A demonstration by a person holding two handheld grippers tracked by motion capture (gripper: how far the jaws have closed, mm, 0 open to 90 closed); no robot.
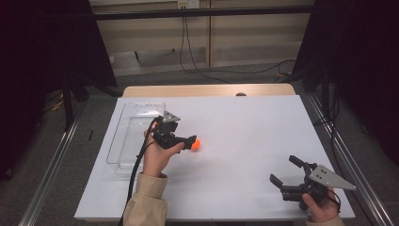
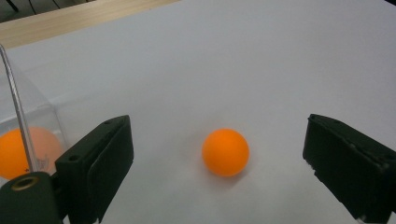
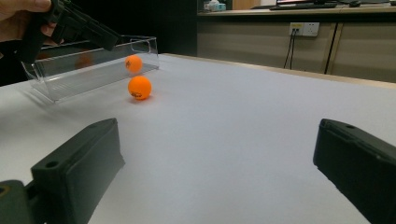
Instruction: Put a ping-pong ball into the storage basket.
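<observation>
the left hand-held gripper hovered over the bench with its jaws wide, and the orange ball lay on the white surface between them, touched by neither pad. just beside the ball stood a clear plastic tray, on the side away from the right hand-held gripper. a second orange ball rested inside that tray. well apart from the tray, the right hand-held gripper sat low near the bench's near edge, jaws wide and holding nothing.
</observation>
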